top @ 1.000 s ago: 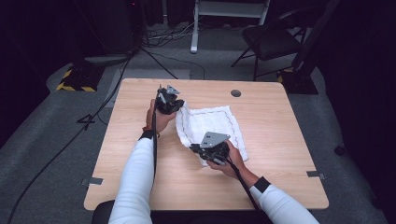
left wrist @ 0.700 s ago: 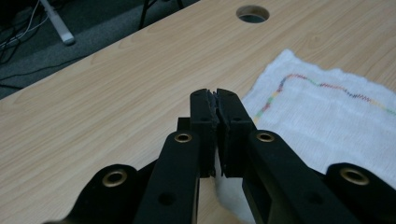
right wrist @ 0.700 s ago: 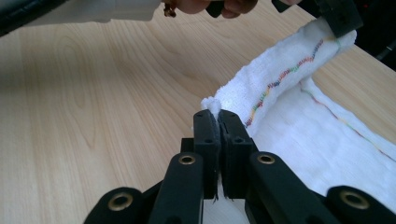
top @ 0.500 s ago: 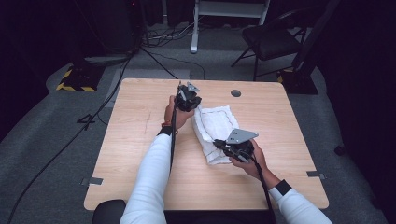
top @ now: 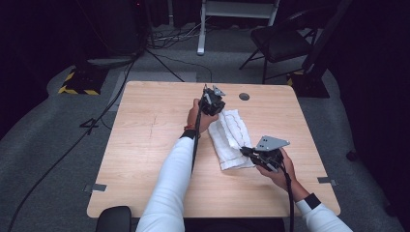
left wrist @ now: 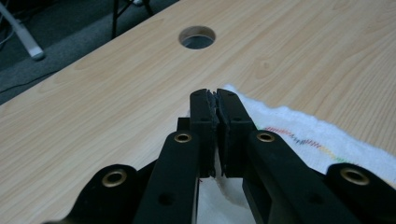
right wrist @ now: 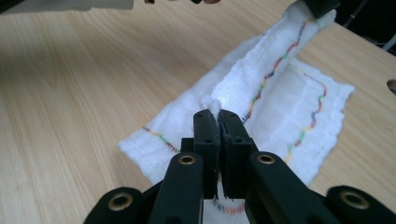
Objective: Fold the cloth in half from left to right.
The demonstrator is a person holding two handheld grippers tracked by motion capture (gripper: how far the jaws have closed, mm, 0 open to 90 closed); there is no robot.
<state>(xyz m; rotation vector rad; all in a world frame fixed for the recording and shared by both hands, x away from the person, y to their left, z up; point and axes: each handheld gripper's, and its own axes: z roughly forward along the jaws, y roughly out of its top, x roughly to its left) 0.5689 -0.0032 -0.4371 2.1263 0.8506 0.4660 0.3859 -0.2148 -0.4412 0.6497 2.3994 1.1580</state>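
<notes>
Both tools, the left tool (top: 213, 100) and right tool (top: 256, 155), each clamped on an edge of the white cloth (top: 232, 137), have carried that edge rightward across the counter (top: 145, 145) since a second ago, so the fold looks roughly half made.

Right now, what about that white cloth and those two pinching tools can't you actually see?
- Left gripper, left gripper view: its shut fingers cover the pinched edge of the white cloth, so how much is caught is hidden.
- Right gripper, right gripper view: only a cloth tuft pokes past the fingers.
- High view: both grippers' fingers are too small to judge.
- Cloth underside: hidden against the table.
</notes>
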